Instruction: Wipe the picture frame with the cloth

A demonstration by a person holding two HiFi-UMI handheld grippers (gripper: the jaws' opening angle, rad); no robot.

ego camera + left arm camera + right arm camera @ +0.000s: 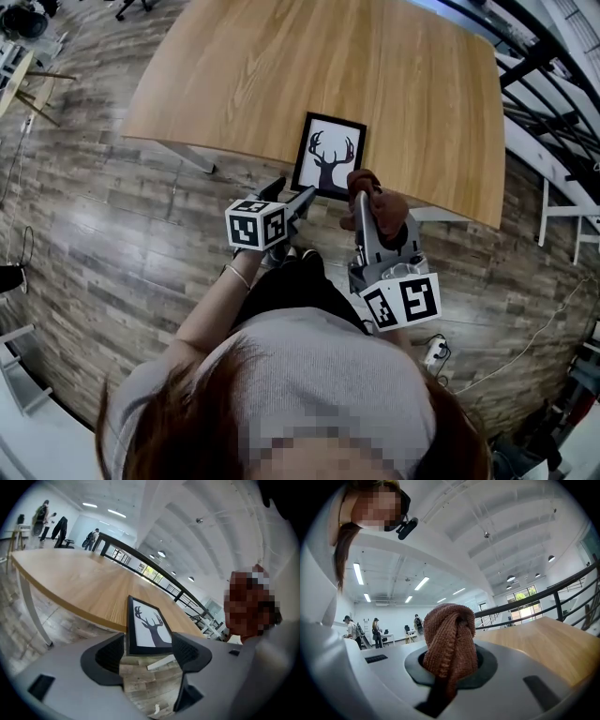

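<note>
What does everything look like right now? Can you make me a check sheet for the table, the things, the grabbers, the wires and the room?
Surface: light wooden table, bare but for one thing.
Job's things: black rectangular picture frame with a deer silhouette, flat at the table's near edge; brown knitted cloth, bunched up.
Clutter: nothing seen on the table.
Grippers: left gripper open, aimed at the frame's near end, not gripping it; right gripper shut on the cloth.
Cables: white cable and power strip on the floor.
Surroundings: grey wood-plank floor, black railing, people far off.
</note>
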